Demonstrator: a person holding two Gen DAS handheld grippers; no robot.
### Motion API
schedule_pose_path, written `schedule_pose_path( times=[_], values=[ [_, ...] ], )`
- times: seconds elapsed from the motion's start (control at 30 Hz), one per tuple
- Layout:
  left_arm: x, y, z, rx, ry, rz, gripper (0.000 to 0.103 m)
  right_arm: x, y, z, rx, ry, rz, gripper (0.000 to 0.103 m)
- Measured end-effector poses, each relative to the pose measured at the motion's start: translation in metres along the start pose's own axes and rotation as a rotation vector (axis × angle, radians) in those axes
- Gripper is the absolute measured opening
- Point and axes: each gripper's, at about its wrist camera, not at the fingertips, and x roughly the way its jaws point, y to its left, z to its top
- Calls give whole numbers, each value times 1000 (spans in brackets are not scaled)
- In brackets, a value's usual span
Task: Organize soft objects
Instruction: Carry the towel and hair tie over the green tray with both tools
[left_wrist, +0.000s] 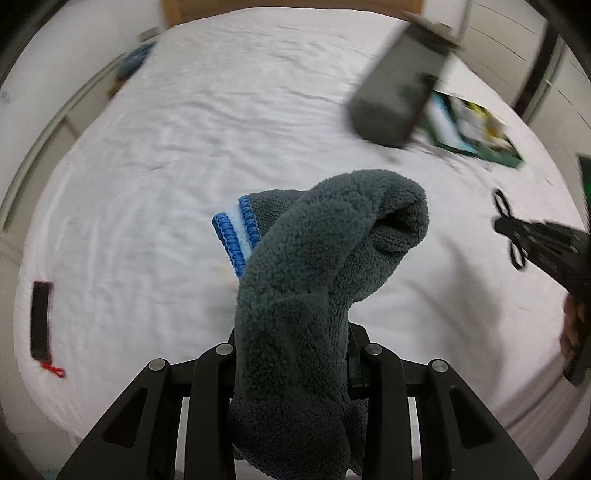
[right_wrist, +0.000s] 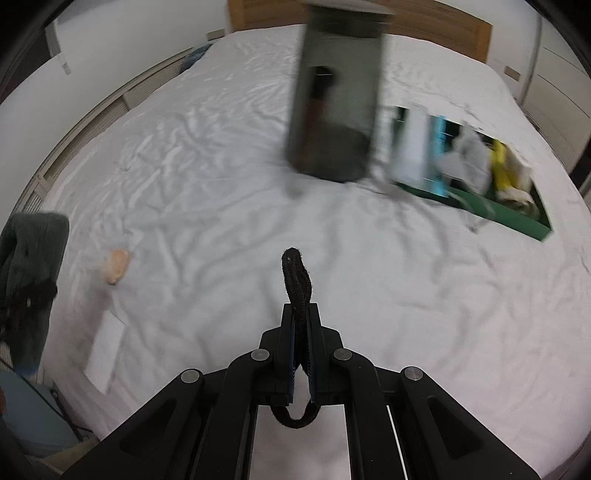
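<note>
Left gripper (left_wrist: 295, 354) clamps a fluffy dark grey towel (left_wrist: 325, 258) with blue-and-white trim, held up above the white bed sheet (left_wrist: 184, 147). Right gripper (right_wrist: 301, 332) is pinched tight on a thin black hair tie (right_wrist: 297, 284), whose loop sticks up past the fingertips. Near the bed's far right corner lies a green tray (right_wrist: 524, 218) full of folded cloths, with a blurred dark box (right_wrist: 336, 107) just beside it.

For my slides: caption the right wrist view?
Right gripper pinches a dark hair tie above the white bed.
</note>
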Motion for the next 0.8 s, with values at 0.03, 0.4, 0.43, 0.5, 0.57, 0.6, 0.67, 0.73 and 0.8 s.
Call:
schedule_pose_path(
  times=[0.03, 0.4, 0.43, 0.5, 0.57, 0.6, 0.67, 0.73, 0.8],
  values=[
    [-1, -16, 1, 15, 3, -20, 27, -5, -9, -1, 7, 2, -5, 4],
    [-1, -176, 72, 59, -46, -257, 27, -63, -130, 9, 67, -38, -126, 4],
    [0, -186, 81, 58, -60, -273, 28, -68, -140, 14, 69, -50, -139, 4],
    [2, -205, 107, 53, -94, -291, 28, -75, -156, 21, 74, -73, -157, 4],
    [7, -218, 132, 27, -117, -314, 28, -81, -172, 34, 82, -101, -170, 4],
    [10, -224, 145, 17, -130, -314, 28, -84, -181, 42, 87, -117, -172, 4],
    [15, -231, 169, -6, -160, -320, 28, -84, -194, 57, 84, -142, -182, 4],
    [21, -239, 195, -10, -196, -305, 28, -84, -204, 73, 82, -169, -187, 4],
    [30, -243, 218, -24, -211, -304, 28, -81, -214, 91, 84, -193, -192, 4]
  ],
)
